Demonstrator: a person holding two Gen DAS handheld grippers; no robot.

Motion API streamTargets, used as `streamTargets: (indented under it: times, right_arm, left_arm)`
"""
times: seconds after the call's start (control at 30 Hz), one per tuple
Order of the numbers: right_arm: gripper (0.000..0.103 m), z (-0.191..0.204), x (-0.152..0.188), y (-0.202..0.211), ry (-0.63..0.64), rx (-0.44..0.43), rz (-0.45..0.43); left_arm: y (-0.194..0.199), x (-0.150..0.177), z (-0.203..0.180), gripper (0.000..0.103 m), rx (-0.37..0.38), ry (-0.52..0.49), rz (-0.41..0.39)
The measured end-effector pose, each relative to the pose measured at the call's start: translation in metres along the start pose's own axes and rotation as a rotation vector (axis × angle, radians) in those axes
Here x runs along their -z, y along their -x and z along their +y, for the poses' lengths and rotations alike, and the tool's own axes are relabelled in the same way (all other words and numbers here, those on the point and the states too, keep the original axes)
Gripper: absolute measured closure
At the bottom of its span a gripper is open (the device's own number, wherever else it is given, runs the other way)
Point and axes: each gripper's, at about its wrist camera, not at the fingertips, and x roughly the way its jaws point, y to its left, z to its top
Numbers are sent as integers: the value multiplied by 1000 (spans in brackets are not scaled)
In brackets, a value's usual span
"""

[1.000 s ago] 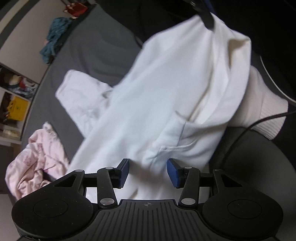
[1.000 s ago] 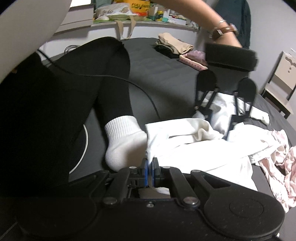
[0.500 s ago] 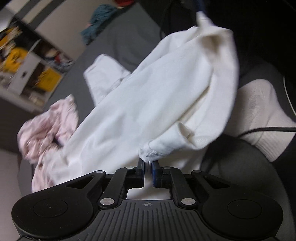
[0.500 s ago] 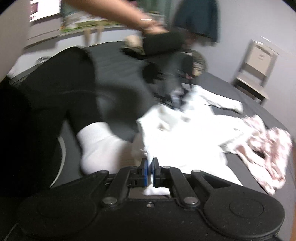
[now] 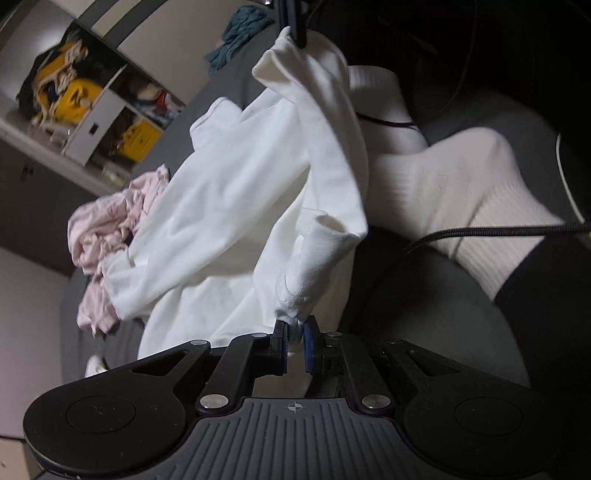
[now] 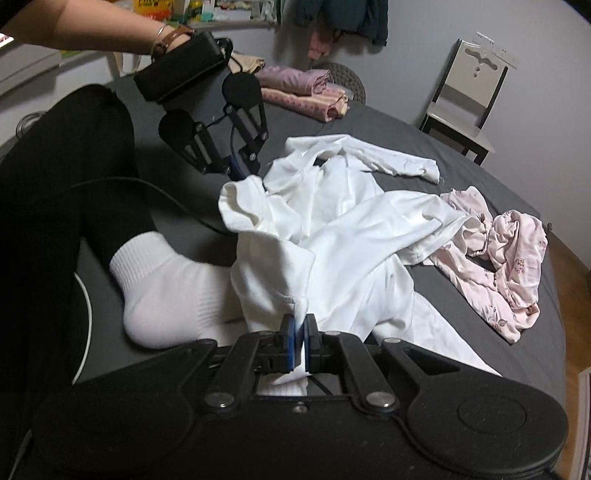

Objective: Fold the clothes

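Bed (image 6: 424, 133), dark grey, carrying all the clothing; a person sits on it with a leg in black and a foot in a white sock (image 6: 166, 280) at the near edge of the work area. White garment (image 6: 351, 236), the piece in hand: it lies crumpled across the middle of the bed, its bulk and one long sleeve trailing away from the person, with only its near edge lifted. Pink garment (image 6: 509, 266), unfolded, just beyond the white one and touching its far hem; folded pieces (image 6: 306, 92) are stacked well apart at the far side. Left hand-held gripper (image 5: 294, 345), clamped on a bunched corner of white cloth; right hand-held gripper (image 6: 300, 345), likewise closed on a pinch of the same garment. The two held points appear to be opposite ends of one edge, which runs taut between them in the left wrist view, the right tool showing at the top (image 5: 291, 18). That edge lies crosswise to the person, while the garment's long axis extends away from both tools, neither being clearly nearer the bulk. Judged step: spreading the garment flat, which calls for drawing the two held corners apart and toward the person.
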Motion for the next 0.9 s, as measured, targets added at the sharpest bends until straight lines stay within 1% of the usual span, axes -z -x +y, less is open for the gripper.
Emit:
streamTargets:
  times: [0.07,0.1,0.17,0.2,0.23,0.27,0.3,0.33,0.47,0.57,0.6,0.63,0.67,0.7,0.73,0.77,0.83,0.87,0.9]
  right_arm:
    - [98,1,-1,-1,-9,1,6]
    - [98,1,-1,-1,-14,1,7]
    - [98,0,-1,0,-33,-1,8]
    - [98,-1,-1,0,-41,-3,8]
    - [98,-2,-1,1,-49,-4,8]
    - [98,-3,0,1,-54,-3,9]
    - [98,-3,0,1,-58,-1,10]
    - [98,-3,0,1,-62,2,10]
    - [98,-3,0,1,-68,2,12]
    - [97,-4,1,1,-77,1,12]
    - [97,-5,1,1,-80,1,12]
    - [97,-5,1,1,-84,0,11]
    - [97,-6,1,1,-87,0,11]
    - [97,-6,1,1,-90,-1,10]
    - [97,-6,2,1,-94,-1,10]
    - [97,-7,2,1,-101,2,8]
    - [97,-8,2,0,-117,9,5]
    - [97,-8,3,0,-127,13,4]
    - [97,-9,3,-1,-138,17,2]
  left_arm:
    - [5,2,-1,93,-22,-12,-11]
    - [9,3,-1,89,-32,-17,-17]
    - [16,4,-1,78,-51,-27,-29]
    - [20,5,-1,65,-61,-32,-35]
    - [23,5,-1,42,-70,-37,-43]
    - [26,5,-2,29,-78,-40,-63]
    - [27,4,-3,10,-90,-54,-87]
    - [27,3,-5,7,-98,-78,-101]
    - [15,-3,-5,7,-52,-145,-80]
    - [3,-8,-8,8,-51,-184,-90]
    - [-1,-10,-8,14,-47,-190,-94]
    - [-4,-11,-7,30,-42,-198,-91]
    - [-8,-11,-7,41,-39,-206,-85]
    - [-12,-10,-8,62,-38,-217,-67]
    - [-16,-10,-7,69,-29,-222,-48]
    - [-18,-10,-7,72,-23,-210,-42]
    - [-20,-10,-5,93,-14,-177,-34]
    - [-17,-11,-1,96,-25,-110,-52]
    - [-14,-12,3,98,-37,-44,-69]
